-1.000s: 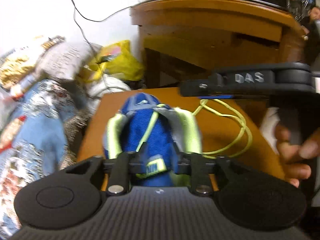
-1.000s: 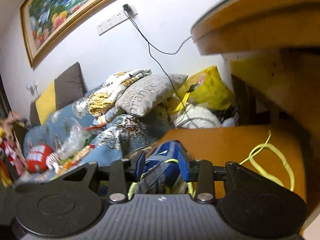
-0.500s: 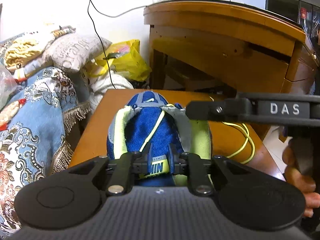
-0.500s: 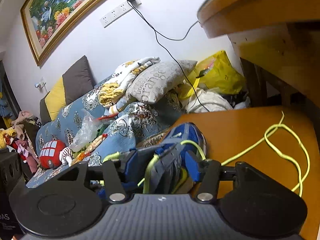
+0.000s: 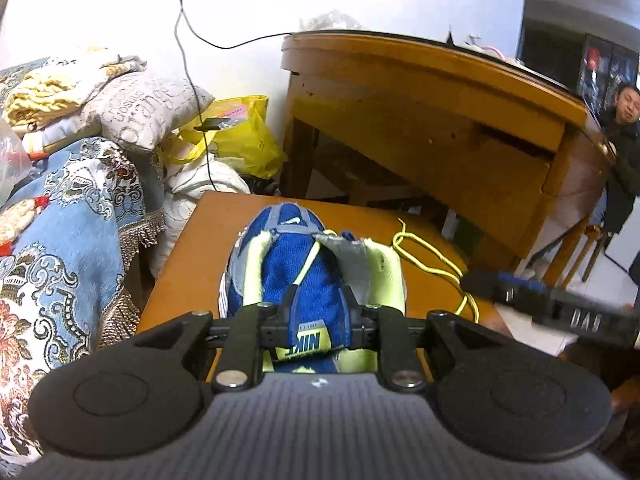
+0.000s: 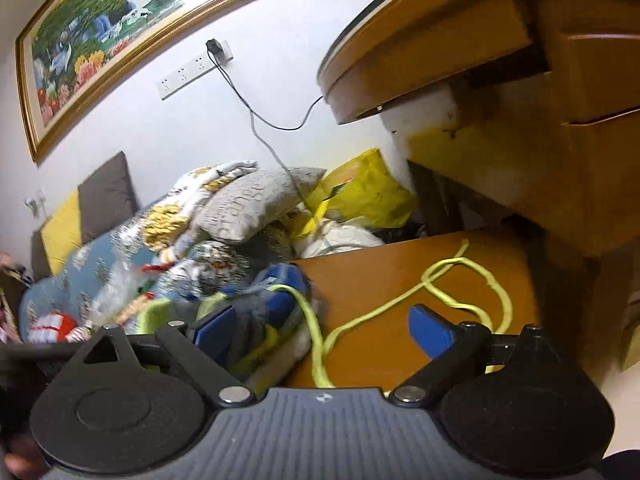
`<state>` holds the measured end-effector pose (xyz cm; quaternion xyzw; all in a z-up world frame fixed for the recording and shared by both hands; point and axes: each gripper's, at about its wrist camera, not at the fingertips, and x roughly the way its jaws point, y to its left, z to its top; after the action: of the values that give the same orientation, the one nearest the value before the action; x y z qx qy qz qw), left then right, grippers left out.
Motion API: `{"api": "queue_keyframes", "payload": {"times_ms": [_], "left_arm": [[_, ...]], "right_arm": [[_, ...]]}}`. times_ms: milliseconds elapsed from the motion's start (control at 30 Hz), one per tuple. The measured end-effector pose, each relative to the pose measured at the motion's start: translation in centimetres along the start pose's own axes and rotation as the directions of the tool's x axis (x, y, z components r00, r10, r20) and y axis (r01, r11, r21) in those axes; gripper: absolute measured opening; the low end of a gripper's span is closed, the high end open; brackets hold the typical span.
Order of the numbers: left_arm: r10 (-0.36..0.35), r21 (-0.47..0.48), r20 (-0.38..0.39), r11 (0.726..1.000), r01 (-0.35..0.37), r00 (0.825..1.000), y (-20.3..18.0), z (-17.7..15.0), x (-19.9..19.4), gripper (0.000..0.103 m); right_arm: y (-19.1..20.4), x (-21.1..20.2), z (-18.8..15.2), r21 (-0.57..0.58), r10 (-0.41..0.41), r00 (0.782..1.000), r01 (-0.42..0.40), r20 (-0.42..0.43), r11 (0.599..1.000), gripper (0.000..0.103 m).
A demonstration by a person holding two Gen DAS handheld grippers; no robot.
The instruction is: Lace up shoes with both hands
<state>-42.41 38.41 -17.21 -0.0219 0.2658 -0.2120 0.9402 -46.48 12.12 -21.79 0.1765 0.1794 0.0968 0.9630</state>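
A blue shoe (image 5: 280, 264) with lime lining stands toe-away on a low wooden table (image 5: 188, 264). My left gripper (image 5: 316, 320) is shut on the shoe's tongue at its label, and its jaws are easing open slightly. A yellow-green lace (image 5: 432, 256) runs up the tongue and loops loose on the table to the right. My right gripper (image 6: 322, 332) is opening wide. The shoe (image 6: 272, 300) and the lace (image 6: 460, 276) lie between its blue pads (image 6: 432, 332), which press on nothing. In the left wrist view the right gripper (image 5: 500, 288) hangs to the right of the shoe.
A large wooden desk (image 5: 440, 92) overhangs the table's far right. A sofa with a blue patterned cover (image 5: 68, 216), pillows (image 5: 152, 108) and a yellow bag (image 5: 240, 132) crowd the left. A black cable (image 6: 256, 120) hangs from the wall. A person (image 5: 624, 152) stands at the far right.
My right gripper has opened from narrow to wide and drawn back to the right and lower, off the shoe. My left gripper keeps its hold on the tongue and has rolled a little.
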Motion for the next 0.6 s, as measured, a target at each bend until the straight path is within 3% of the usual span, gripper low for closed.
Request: {"api": "queue_keyframes", "payload": {"times_ms": [133, 333, 500, 600], "left_arm": [[0.054, -0.026, -0.034, 0.998, -0.055, 0.998, -0.4, 0.5, 0.7, 0.027], [0.094, 0.012, -0.029, 0.996, -0.093, 0.995, -1.7, 1.4, 0.9, 0.029], [0.034, 0.006, -0.002, 0.999, -0.034, 0.999, -1.2, 1.2, -0.3, 0.029], [0.065, 0.004, -0.026, 0.998, -0.065, 0.998, -0.5, 0.9, -0.2, 0.028]], "right_arm": [[-0.5, 0.1, -0.8, -0.035, 0.011, 1.000, -0.012, -0.020, 0.999, 0.092], [1.6, 0.9, -1.4, -0.265, -0.039, 0.998, 0.026, -0.046, 0.964, 0.089], [1.7, 0.9, -1.2, -0.275, -0.004, 0.999, -0.011, -0.054, 0.961, 0.076], [1.6, 1.1, -1.4, -0.283, 0.000, 0.999, -0.014, -0.049, 0.959, 0.076]]}}
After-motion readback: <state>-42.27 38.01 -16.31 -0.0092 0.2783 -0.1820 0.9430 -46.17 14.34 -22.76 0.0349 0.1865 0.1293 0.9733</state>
